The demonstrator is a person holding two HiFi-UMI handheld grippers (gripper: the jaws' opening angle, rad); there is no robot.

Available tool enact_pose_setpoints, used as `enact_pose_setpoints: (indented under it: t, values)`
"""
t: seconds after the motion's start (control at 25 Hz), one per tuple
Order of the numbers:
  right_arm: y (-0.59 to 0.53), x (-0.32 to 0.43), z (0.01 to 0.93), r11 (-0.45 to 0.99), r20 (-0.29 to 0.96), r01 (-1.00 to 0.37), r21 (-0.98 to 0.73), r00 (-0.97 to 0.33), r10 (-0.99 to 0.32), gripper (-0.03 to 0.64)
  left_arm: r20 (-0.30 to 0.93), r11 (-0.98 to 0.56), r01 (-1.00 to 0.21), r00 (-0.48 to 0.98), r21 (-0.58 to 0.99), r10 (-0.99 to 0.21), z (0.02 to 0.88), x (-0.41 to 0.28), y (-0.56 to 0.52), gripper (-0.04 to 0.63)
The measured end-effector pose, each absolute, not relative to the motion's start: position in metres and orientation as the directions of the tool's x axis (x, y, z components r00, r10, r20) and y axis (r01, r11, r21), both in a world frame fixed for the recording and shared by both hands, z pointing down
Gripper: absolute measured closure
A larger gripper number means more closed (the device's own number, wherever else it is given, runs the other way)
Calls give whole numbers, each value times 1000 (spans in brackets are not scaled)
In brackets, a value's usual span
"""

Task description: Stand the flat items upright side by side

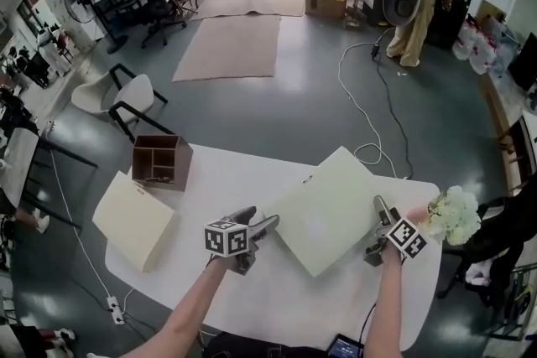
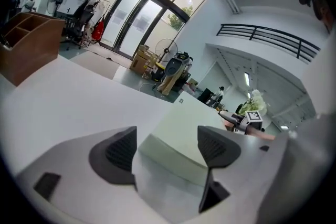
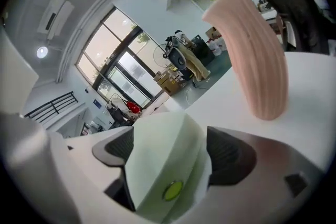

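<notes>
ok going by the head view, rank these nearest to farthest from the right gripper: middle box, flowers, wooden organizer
From the right gripper:
1. Middle box: just left of the gripper, with its corner between the open jaws.
2. Flowers: close on the right, at the table's edge.
3. Wooden organizer: far left, at the table's back corner.

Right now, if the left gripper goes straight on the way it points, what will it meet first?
The left gripper would likely meet the cream box; its corner lies between the open fingers.
</notes>
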State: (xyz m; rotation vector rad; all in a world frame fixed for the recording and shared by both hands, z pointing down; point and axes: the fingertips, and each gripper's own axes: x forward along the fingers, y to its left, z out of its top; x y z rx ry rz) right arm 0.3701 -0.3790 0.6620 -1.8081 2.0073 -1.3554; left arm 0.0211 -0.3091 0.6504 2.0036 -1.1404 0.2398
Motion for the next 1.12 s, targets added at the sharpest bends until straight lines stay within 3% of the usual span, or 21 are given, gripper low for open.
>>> enact_pose_setpoints:
  t: [0.24,0.48,1.12]
  values:
    - [-393,360,671,-92,496,-768,-633,-312,-811,186,556,-281,-796,584,537,-592,670,25,-315,236]
    - [-393,360,674,-120,525,-787,-605,-281,-804,191,524,-287,-750,634,596,-569,674,31,-316,241]
    - [-348,333,602,12,372,-839,-544,-254,-893,242,508,-534,-679,733,503,-452,666,22,-289,293]
